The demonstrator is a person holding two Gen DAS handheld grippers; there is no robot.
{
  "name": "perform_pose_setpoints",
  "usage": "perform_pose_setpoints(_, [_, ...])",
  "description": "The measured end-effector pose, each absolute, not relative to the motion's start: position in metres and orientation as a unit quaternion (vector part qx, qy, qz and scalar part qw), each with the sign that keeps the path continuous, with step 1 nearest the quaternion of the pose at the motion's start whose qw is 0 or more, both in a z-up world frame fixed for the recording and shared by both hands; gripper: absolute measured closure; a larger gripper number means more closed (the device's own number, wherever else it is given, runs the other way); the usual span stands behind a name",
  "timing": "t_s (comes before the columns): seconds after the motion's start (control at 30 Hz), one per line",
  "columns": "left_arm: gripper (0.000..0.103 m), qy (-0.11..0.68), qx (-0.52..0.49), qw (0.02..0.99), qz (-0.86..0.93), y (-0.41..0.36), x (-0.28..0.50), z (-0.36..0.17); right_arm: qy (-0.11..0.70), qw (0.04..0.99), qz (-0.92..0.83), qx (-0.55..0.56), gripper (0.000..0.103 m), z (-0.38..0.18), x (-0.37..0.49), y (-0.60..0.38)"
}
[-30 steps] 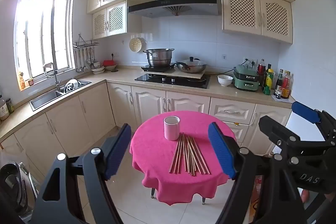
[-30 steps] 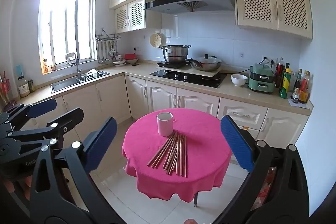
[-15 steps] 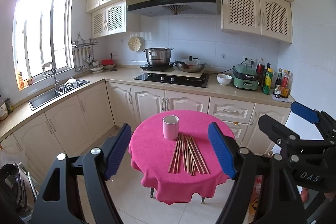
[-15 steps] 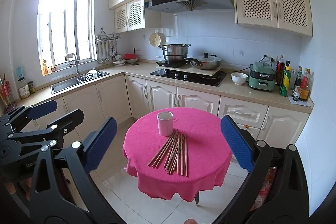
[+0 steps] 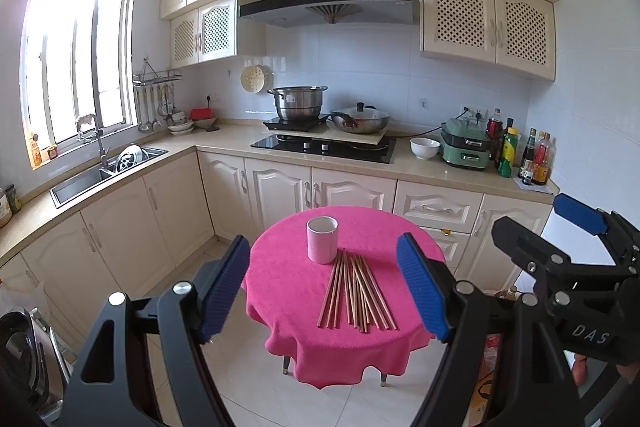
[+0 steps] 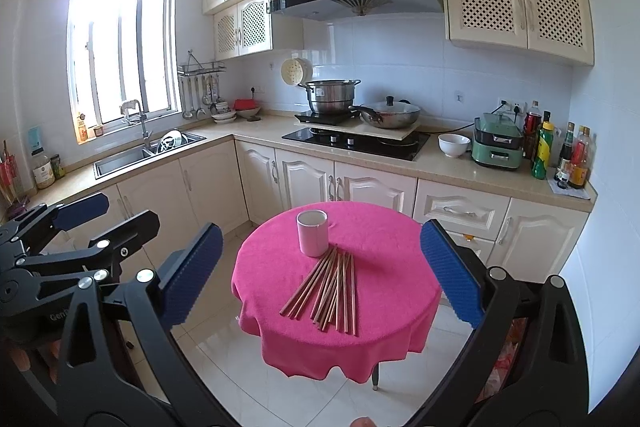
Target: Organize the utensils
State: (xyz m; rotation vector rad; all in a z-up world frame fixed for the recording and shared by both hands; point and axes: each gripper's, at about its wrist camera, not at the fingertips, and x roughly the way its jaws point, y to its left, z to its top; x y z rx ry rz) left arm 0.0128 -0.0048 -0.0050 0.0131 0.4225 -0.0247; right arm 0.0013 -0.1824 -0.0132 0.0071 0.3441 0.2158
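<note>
Several wooden chopsticks (image 5: 354, 293) lie loose in a fan on a round table with a pink cloth (image 5: 288, 283). A pink cup (image 5: 321, 239) stands upright just behind them. The chopsticks (image 6: 328, 287), cup (image 6: 312, 233) and cloth (image 6: 384, 267) show in the right wrist view too. My left gripper (image 5: 324, 287) is open and empty, held well back from the table. My right gripper (image 6: 322, 275) is open and empty, also back from the table. Each gripper shows at the edge of the other's view.
Cream cabinets and a counter (image 5: 224, 143) run behind the table, with a sink (image 5: 100, 175) at left, a hob with a pot (image 5: 298, 103) and a pan (image 5: 360, 119), a white bowl (image 5: 425, 147), a green cooker (image 5: 466, 149) and bottles (image 5: 536, 159). Tiled floor surrounds the table.
Both views have shifted only slightly; the table sits marginally different in frame. Both grippers stay open and nothing on the table has moved.
</note>
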Motion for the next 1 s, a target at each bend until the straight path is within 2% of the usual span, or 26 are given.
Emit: perform_pose_setpoints(1.0, [0.028, 0.226, 0.002, 0.974, -0.034, 0.014, 0.037, -0.022, 0.199, 0.974, 0.102, 0.020, 0.006, -0.019, 0.020, -0.169])
